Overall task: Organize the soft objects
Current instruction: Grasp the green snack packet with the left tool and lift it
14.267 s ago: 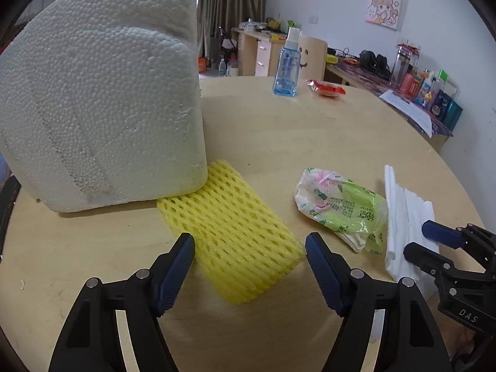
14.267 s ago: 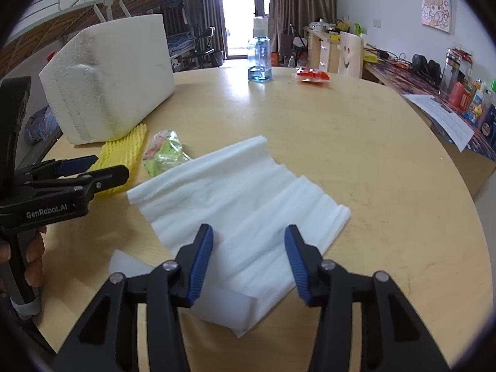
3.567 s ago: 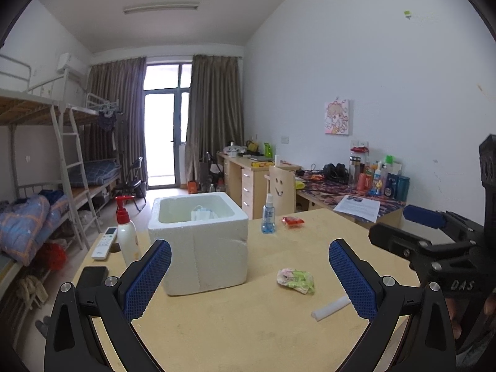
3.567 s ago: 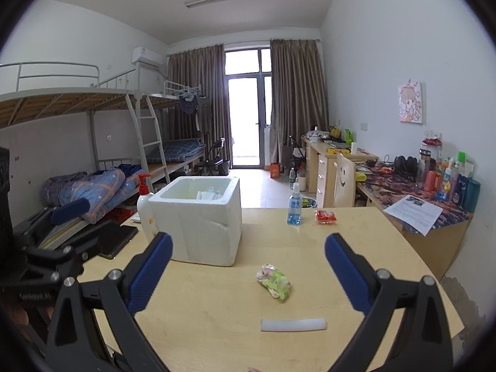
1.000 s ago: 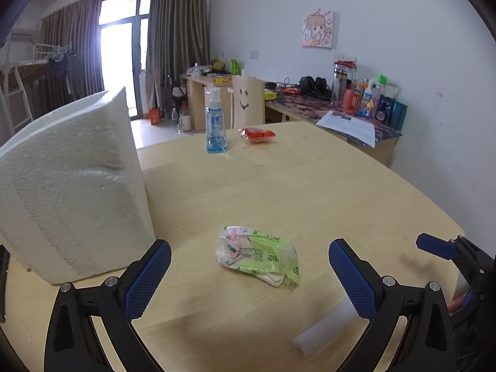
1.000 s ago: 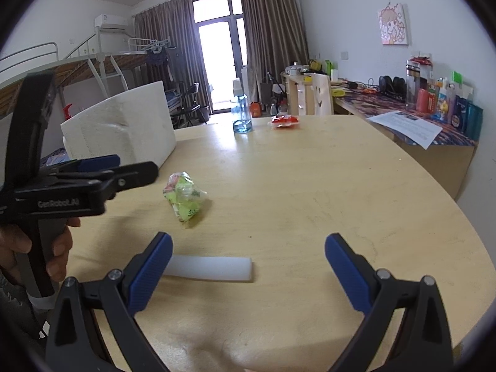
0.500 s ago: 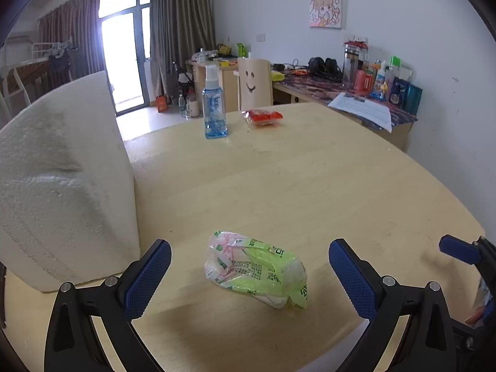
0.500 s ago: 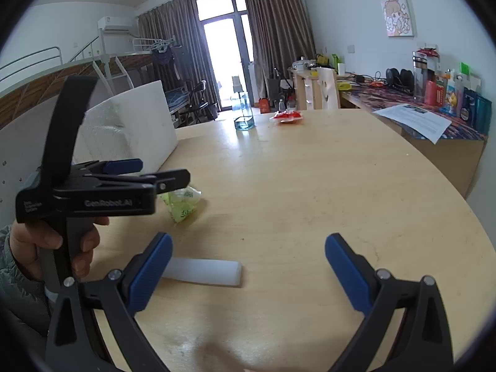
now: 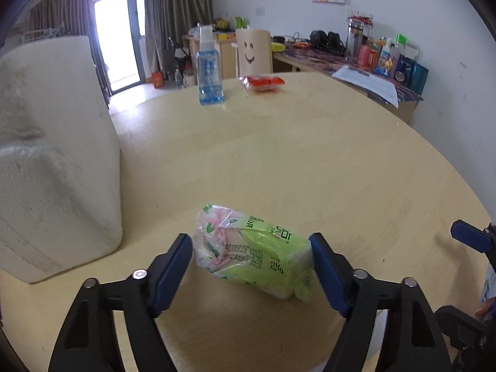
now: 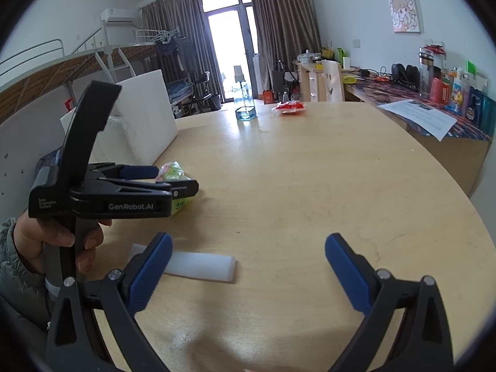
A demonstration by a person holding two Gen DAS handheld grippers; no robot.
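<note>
My left gripper [image 9: 249, 252] has its jaws half closed, touching both ends of the crinkled green-and-pink plastic tissue pack [image 9: 252, 255] at lower centre; my right gripper [image 10: 248, 266] gapes wide, empty.

Left gripper [image 9: 250, 255] low over worktop [image 9: 310, 161], blue pads flanking green tissue pack [image 9: 252, 255]. Both pads at or just beside pack ends; firm contact can't tell. Pack lies on worktop, tilted across gap. White foam box [image 9: 52, 161] just left of pack, standing on worktop. Far edge: blue spray bottle [image 9: 210, 71] upright, red snack packet [image 9: 263, 82] to its right, apart. Right gripper [image 9: 471, 240] tip in at right edge, jaw state not visible.
</note>
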